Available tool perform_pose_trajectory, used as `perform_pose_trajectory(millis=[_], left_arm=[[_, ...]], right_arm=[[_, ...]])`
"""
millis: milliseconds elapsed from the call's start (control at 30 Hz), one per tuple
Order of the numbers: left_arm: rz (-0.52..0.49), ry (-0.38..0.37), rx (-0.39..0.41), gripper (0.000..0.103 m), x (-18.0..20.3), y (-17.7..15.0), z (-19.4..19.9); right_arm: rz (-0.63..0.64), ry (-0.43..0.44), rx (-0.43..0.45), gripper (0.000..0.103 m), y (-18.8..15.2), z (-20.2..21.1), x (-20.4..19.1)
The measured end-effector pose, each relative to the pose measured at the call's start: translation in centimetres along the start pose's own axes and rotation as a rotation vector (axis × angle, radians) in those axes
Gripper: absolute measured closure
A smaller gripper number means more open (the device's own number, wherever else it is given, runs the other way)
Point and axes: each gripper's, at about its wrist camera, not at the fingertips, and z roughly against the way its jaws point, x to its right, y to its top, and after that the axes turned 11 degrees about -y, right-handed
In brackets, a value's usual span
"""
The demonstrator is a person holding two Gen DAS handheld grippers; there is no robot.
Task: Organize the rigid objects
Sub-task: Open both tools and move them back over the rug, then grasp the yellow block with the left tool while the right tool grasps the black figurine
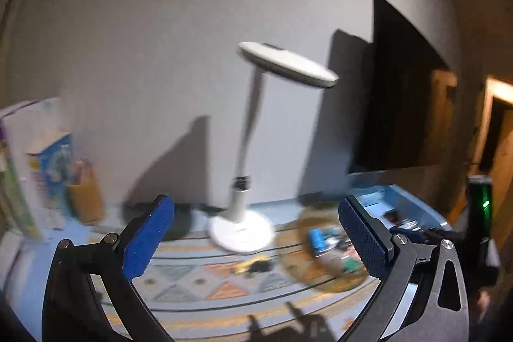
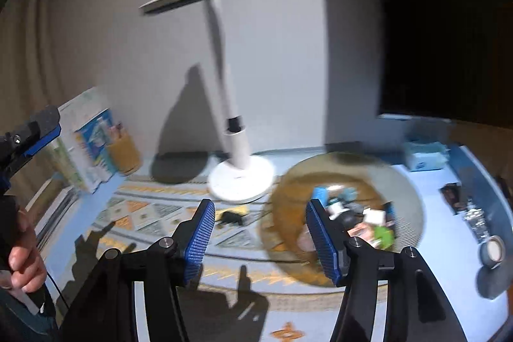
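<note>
- Motion blur softens both views; small items are hard to name.
- Left gripper (image 1: pixel 256 242) hangs above the patterned mat (image 1: pixel 205 281), blue pads spread wide and released, nothing between them.
- Right gripper (image 2: pixel 260 241) is likewise released and empty, above the mat's edge beside the round woven basket (image 2: pixel 288 181).
- The basket holds a jumble of small rigid objects (image 2: pixel 352 213), blue, white and green; a small dark item (image 2: pixel 231 217) lies loose on the mat, just left of the basket.
- A white desk lamp (image 2: pixel 240 178) stands behind the mat against the wall.
- Only the right wrist view shows a tape roll (image 2: pixel 493 252) and a tissue box (image 2: pixel 423 157) on the table's right side, plus a hand (image 2: pixel 22 258).
- Only the left wrist view shows a doorway (image 1: pixel 497 133).
</note>
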Motion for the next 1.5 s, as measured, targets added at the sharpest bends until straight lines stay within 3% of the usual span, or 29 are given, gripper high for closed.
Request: perform_pose_trajectory(millis=[133,267,467,600,1500], left_arm=[[0.003,0.070,-0.097,0.000,-2.7,-4.5,-0.9],[-0.062,0.201,-0.207,0.000,-4.6,-10.9,-4.4],[0.048,0.148,-0.376,0.000,-7.1,-16.7,-8.1],[0.046,0.160,-0.343,0.000,-7.3,-16.5,-7.5],[0.059,0.158,-0.393,0.000,-7.6,-16.8,-8.4]], right_arm=[[-0.002,0.064,-0.052,0.045,-2.9,-2.7,-2.0],[0.010,0.105,-0.136,0.045,-6.5,-6.8,-3.4],[0.048,0.068,-0.244,0.045,-10.8,-11.6,-4.9],[0.056,0.046,-0.277,0.045,-12.0,-13.1,-4.8],[-0.044,0.032,-0.323,0.045,-12.1,-13.8,-2.8]])
